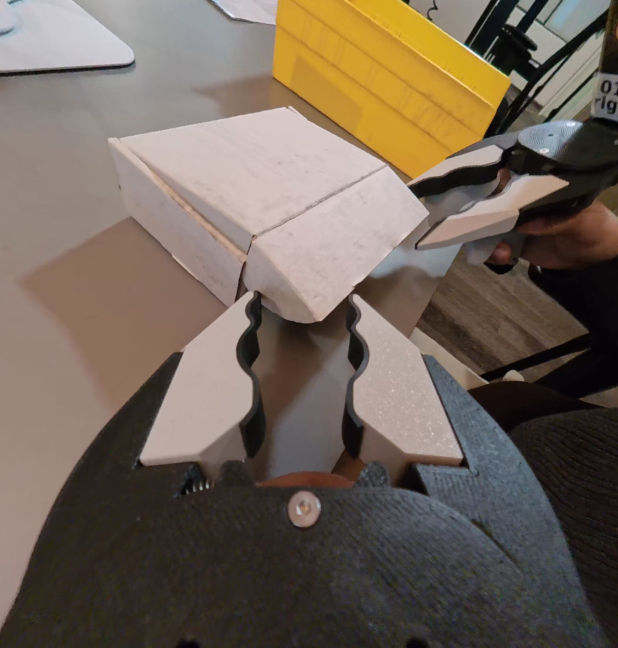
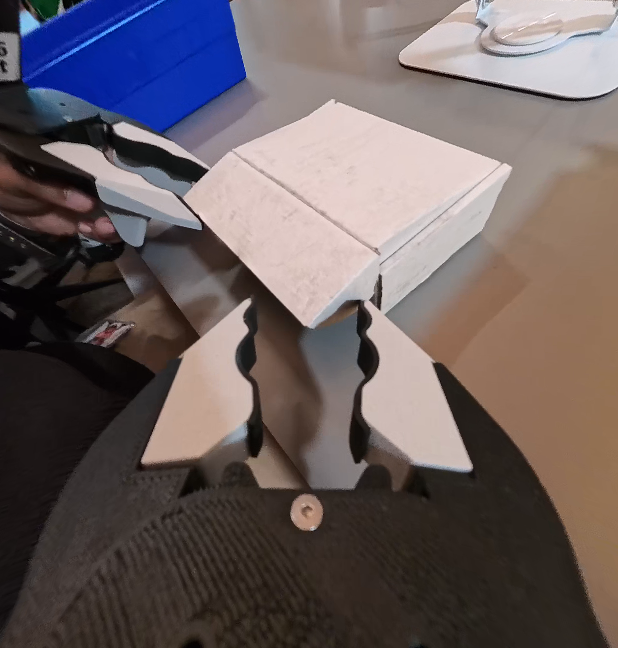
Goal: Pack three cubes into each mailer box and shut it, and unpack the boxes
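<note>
- Here the left gripper point(image 1: 302, 305) and the right gripper point(image 2: 305, 312) both have released jaws, one at each front corner of the flap point(image 1: 332, 242), probably to guide it.
- The mailer box point(image 1: 237, 175) sits on the table point(image 1: 55, 245), lid down, flap untucked.
- Farther off stands a yellow bin point(image 1: 381, 70).

Both wrist views look close across the desk's near edge point(image 1: 437, 280) from opposite sides, sharing 1 white mailer box point(image 1: 251, 189).
</note>
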The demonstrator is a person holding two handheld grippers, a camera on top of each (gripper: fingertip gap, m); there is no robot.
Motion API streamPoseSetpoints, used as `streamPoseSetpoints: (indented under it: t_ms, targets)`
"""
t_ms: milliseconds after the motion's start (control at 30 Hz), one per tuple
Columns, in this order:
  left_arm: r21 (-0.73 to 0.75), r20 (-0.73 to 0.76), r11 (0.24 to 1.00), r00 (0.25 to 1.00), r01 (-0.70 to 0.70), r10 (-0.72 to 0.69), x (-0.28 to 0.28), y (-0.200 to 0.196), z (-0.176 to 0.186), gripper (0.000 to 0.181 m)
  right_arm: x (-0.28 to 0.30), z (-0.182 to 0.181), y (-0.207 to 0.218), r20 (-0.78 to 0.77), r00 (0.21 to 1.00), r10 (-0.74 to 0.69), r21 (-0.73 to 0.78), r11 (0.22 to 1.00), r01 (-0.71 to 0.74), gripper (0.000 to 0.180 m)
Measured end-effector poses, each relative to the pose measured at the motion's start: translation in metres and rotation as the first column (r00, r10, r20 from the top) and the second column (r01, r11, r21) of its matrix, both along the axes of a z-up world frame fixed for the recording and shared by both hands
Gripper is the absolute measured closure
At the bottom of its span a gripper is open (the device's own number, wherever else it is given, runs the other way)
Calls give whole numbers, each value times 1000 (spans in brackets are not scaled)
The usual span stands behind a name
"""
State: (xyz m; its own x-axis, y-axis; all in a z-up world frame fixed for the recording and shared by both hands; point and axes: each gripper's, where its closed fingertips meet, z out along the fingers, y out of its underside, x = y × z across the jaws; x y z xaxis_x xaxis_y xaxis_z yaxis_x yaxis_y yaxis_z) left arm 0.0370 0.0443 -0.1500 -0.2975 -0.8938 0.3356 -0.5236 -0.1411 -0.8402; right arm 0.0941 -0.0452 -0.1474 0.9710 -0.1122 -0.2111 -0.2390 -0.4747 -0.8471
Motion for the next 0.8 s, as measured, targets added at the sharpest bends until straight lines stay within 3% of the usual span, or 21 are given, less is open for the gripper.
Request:
streamPoseSetpoints:
  t_ms: [233,600,800]
  targets:
    - [16,2,1000,1000,-2,2,3,2,0,132,-3,0,-1,10,1000,16,8,1000,-16,122]
    - [65,12,998,1000,-2,1,5,0,-2,133,-4,6,0,-121,992,21,79,997,-12,110]
    - [102,19,995,1000,-18,17,6,0,-4,135,5,2,0,-85,996,-31,57,998,36,125]
